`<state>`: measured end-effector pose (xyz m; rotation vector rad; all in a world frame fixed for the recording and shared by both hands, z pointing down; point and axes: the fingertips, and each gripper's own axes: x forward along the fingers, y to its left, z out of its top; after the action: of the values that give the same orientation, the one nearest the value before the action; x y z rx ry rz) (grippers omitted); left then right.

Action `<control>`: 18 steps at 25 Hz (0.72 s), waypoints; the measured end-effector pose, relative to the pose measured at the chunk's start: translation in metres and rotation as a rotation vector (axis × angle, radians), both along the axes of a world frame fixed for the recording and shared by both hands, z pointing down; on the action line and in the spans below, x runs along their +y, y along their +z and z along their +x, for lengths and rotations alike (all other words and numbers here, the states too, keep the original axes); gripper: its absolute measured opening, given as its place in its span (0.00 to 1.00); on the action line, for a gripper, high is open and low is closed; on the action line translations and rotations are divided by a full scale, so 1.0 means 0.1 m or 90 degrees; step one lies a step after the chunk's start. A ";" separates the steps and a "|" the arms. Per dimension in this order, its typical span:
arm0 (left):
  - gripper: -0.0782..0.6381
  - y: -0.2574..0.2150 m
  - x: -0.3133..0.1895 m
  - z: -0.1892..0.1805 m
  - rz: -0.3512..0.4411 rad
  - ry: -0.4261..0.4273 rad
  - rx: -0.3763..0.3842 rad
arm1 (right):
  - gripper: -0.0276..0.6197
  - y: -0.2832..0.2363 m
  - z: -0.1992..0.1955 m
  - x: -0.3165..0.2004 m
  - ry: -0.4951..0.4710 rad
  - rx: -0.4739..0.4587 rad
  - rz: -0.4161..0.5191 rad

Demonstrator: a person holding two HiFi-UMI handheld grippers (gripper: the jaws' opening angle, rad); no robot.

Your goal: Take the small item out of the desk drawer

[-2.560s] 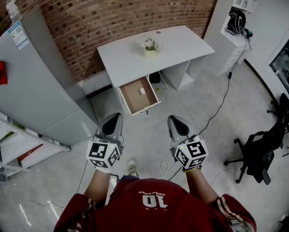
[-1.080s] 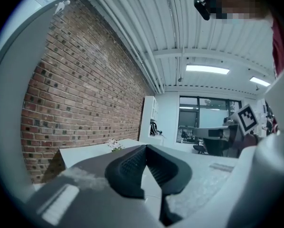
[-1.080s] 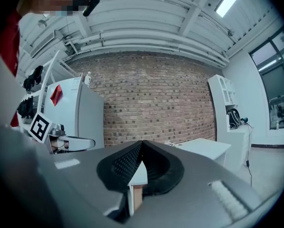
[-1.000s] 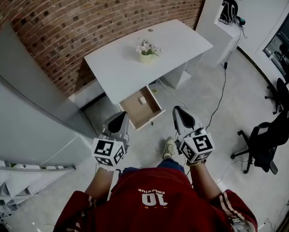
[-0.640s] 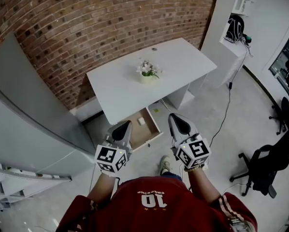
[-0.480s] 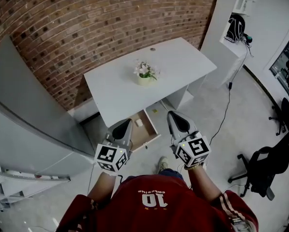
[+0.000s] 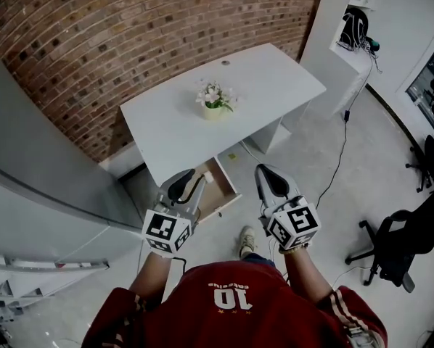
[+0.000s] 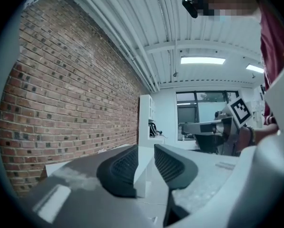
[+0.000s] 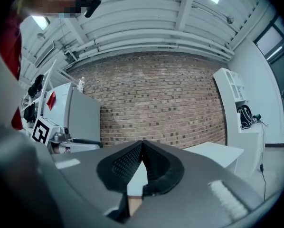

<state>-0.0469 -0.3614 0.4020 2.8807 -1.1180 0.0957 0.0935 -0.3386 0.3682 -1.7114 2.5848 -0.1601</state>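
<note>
A white desk stands against the brick wall, with its wood-lined drawer pulled open at the front. A small white item lies in the drawer near its back. My left gripper hangs over the drawer's left side, above the item and apart from it. Its jaws are opening, and in the left gripper view the left gripper has nothing between its pads. My right gripper is held to the right of the drawer. In the right gripper view the right gripper is shut and empty.
A small pot of flowers stands on the desk. A tall grey cabinet is on the left. A cable runs over the floor at right, near a black office chair. A shoe shows below.
The person has stepped closer to the desk, and both grippers now sit at the open drawer's front. The left gripper's jaws have parted from shut. The right gripper stays shut.
</note>
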 end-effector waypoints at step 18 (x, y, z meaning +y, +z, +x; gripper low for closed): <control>0.43 0.30 -0.04 0.19 -0.042 0.039 -0.018 | 0.05 0.04 0.16 -0.03 0.021 0.017 -0.001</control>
<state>-0.0280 -0.3656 0.4322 2.8648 -1.0104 0.1738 0.1099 -0.3419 0.3721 -1.7678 2.5731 -0.1396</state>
